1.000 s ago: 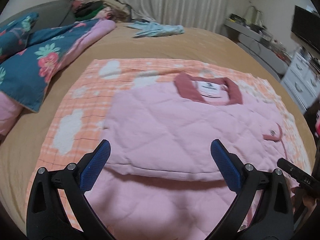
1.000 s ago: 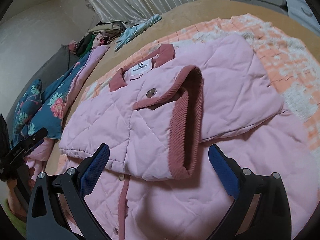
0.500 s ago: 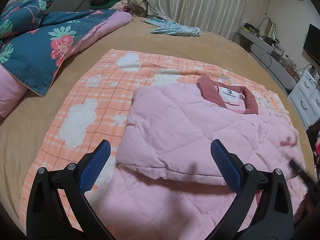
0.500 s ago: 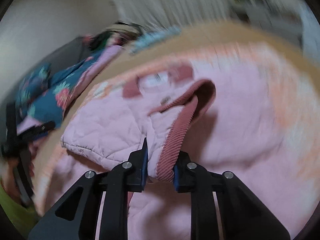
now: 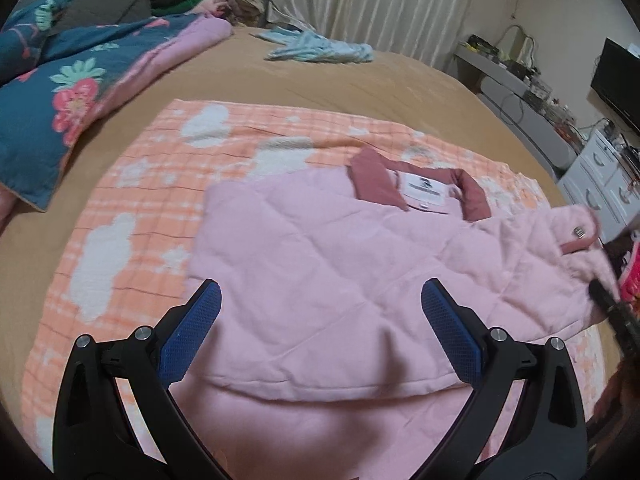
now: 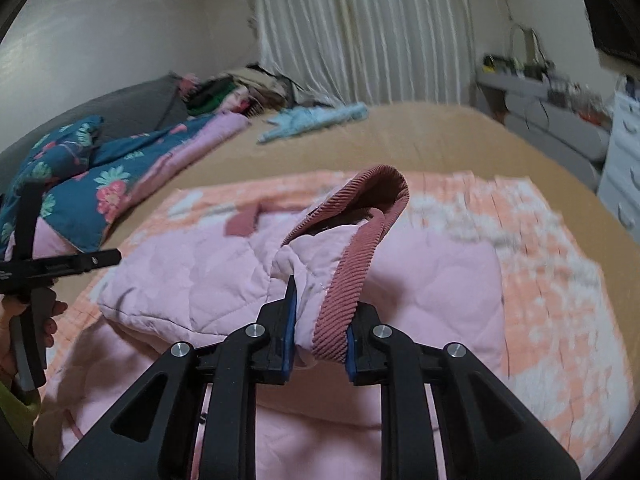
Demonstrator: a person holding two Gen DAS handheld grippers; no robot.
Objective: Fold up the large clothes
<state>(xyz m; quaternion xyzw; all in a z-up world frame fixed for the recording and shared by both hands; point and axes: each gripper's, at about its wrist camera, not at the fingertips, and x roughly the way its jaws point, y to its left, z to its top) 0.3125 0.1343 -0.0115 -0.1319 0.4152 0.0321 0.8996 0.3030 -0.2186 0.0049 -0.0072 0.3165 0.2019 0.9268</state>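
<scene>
A pink quilted jacket with a dark pink collar lies on an orange checked blanket on the bed, one sleeve folded across its body. My left gripper is open and empty, hovering over the jacket's near part. My right gripper is shut on the ribbed dark pink sleeve cuff and holds it lifted above the jacket. The lifted cuff also shows at the right edge of the left wrist view.
A blue floral duvet lies at the bed's left. A light blue garment lies at the far side of the tan bedspread. White drawers and a TV stand to the right.
My right gripper closed on the sleeve cuff and raised it off the jacket. My left gripper stayed open and shifted slightly over the jacket.
</scene>
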